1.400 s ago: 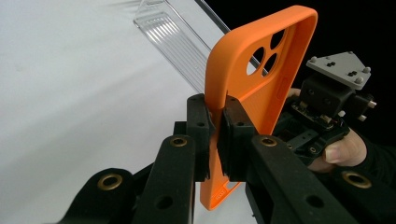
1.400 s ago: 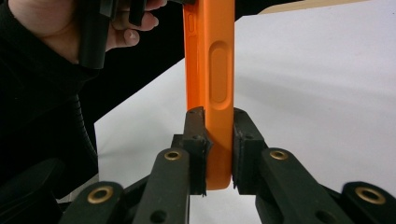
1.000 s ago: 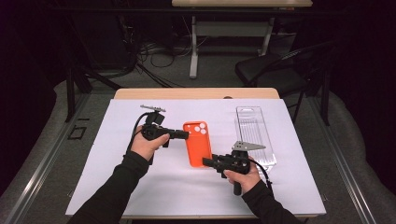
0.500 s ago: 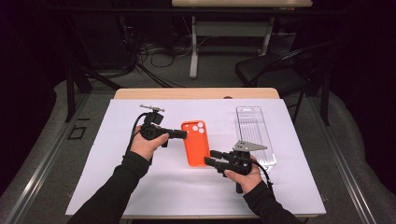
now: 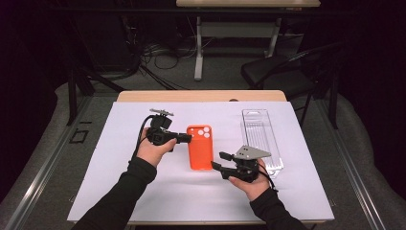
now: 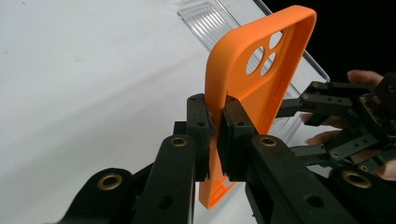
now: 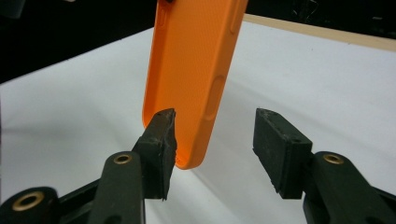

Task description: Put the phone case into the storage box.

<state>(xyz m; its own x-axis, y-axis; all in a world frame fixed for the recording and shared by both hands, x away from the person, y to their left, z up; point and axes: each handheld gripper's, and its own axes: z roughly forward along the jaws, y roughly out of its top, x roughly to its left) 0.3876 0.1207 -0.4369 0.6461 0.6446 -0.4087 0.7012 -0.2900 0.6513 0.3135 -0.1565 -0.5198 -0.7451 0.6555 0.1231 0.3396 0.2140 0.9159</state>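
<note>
An orange phone case (image 5: 200, 148) with camera cut-outs is held over the white sheet. My left gripper (image 5: 186, 138) is shut on its long side edge, and in the left gripper view the pads (image 6: 216, 126) pinch the thin wall of the case (image 6: 254, 70). My right gripper (image 5: 218, 160) is at the case's lower end. In the right gripper view its jaws (image 7: 217, 137) have just been opening, with the case's corner (image 7: 196, 60) between them. One pad lies against the case and the other stands well apart from it.
A clear ribbed plastic tray (image 5: 261, 139) lies on the sheet right of the case, just beyond my right hand. The white sheet (image 5: 119, 158) covers the wooden table (image 5: 201, 96). A dark chair (image 5: 282, 72) and cables stand behind the table.
The right gripper's jaws have spread wider around the case's lower end. Both hands and the case have stayed about where they were.
</note>
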